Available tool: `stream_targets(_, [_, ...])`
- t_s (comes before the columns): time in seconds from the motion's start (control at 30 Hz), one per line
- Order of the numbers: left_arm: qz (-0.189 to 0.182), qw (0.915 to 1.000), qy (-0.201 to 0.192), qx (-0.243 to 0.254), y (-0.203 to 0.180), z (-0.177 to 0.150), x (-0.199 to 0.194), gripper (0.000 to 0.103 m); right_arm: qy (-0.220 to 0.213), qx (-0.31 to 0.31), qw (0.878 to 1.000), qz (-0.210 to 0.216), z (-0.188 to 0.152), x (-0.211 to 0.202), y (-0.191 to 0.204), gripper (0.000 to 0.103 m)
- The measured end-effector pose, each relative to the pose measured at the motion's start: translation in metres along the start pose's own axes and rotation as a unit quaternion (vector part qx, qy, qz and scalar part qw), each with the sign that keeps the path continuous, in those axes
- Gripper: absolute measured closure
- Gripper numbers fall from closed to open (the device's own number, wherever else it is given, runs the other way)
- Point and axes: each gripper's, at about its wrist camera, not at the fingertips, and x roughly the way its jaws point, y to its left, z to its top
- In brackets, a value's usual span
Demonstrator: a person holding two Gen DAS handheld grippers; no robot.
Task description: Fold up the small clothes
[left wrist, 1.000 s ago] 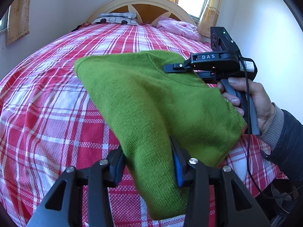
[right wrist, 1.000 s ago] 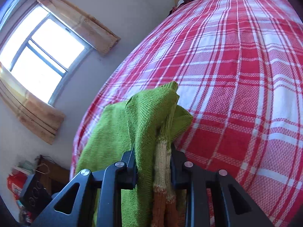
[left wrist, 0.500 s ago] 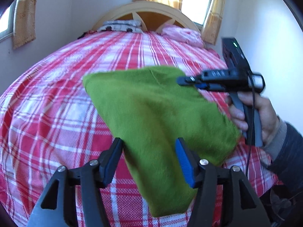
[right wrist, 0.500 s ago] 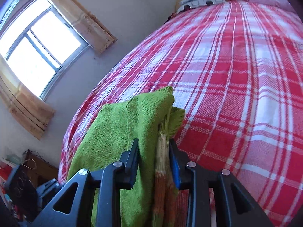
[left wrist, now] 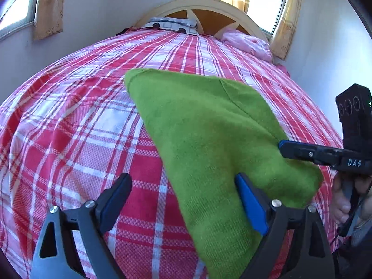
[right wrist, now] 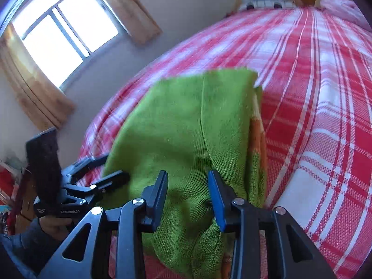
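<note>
A folded green knit sweater with orange-striped trim lies on the red plaid bed; it also shows in the right wrist view. My left gripper is open, its jaws spread wide over the sweater's near left edge. My right gripper is open over the sweater's near end, with cloth lying between its jaws. In the left wrist view the right gripper sits at the sweater's right edge. In the right wrist view the left gripper sits at the sweater's left edge.
The bed's wooden headboard stands at the far end with a patterned pillow and a pink bundle. Curtained windows are on the walls. A white wall runs close along the bed's right side.
Both grippers let go of the sweater and opened. The sweater dropped from its raised hold onto the bed, and both grippers pulled back a little.
</note>
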Motion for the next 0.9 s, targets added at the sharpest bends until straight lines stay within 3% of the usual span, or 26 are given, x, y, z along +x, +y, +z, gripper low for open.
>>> stream_targets(0.1, [0.015, 0.9995, -0.022, 0.018, -0.009, 0.001, -0.018, 0.01, -0.028, 0.003, 0.999, -0.021, -0.003, -0.023, 0.009, 0.063])
stream_targets(0.17, [0.019, 0.9989, -0.038, 0.021, -0.013, 0.002, -0.03, 0.003, -0.053, -0.019, 0.997, -0.055, -0.007, -0.044, 0.023, 0.044])
stream_targets(0.23, [0.012, 0.9983, -0.051, 0.023, -0.016, 0.005, -0.038, 0.003, -0.073, -0.038, 0.993, -0.082, -0.011, -0.059, 0.037, 0.035])
stream_targets(0.5, [-0.009, 0.9958, -0.081, 0.041, -0.034, 0.012, -0.064, 0.003, -0.137, -0.082, 0.973, -0.164, -0.03, -0.11, 0.075, 0.035])
stream_targets(0.9, [-0.017, 0.9932, -0.105, 0.046, -0.04, 0.016, -0.084, 0.003, -0.171, -0.073, 0.966, -0.18, -0.037, -0.137, 0.085, 0.034])
